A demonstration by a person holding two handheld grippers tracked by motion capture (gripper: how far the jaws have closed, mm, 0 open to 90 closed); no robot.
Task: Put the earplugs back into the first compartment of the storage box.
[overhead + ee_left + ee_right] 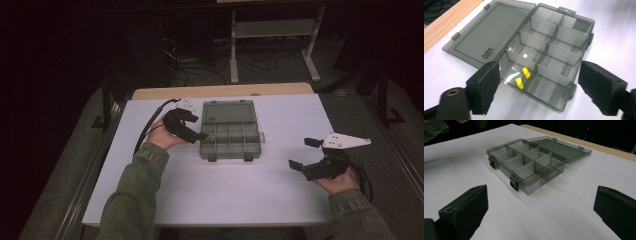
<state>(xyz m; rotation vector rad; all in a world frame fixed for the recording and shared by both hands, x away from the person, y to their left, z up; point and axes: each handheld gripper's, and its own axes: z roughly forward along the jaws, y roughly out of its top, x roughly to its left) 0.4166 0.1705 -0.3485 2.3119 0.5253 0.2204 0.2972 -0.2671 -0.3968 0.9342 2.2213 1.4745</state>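
A smoky grey plastic organiser box (254, 136) lies open at the table's middle, its lid (229, 111) folded flat behind it. Dividers split it into several compartments. Two small yellow pieces (522, 77) lie in the corner compartment nearest my left gripper (199, 127). That gripper hovers at the box's left side, open, with nothing between its pads (537, 75). My right gripper (301, 152) stays open to the right of the box, low near the table, with a bare sheet between its jaws (541, 202). In the right gripper view the box (524, 162) shows two black front latches.
A white sheet (250, 195) covers the table, and a strip of bare wood (220, 91) shows along the far edge. Beyond that edge are a white metal stand (272, 30) and tangled cables on a dark floor. A cable trails from each gripper.
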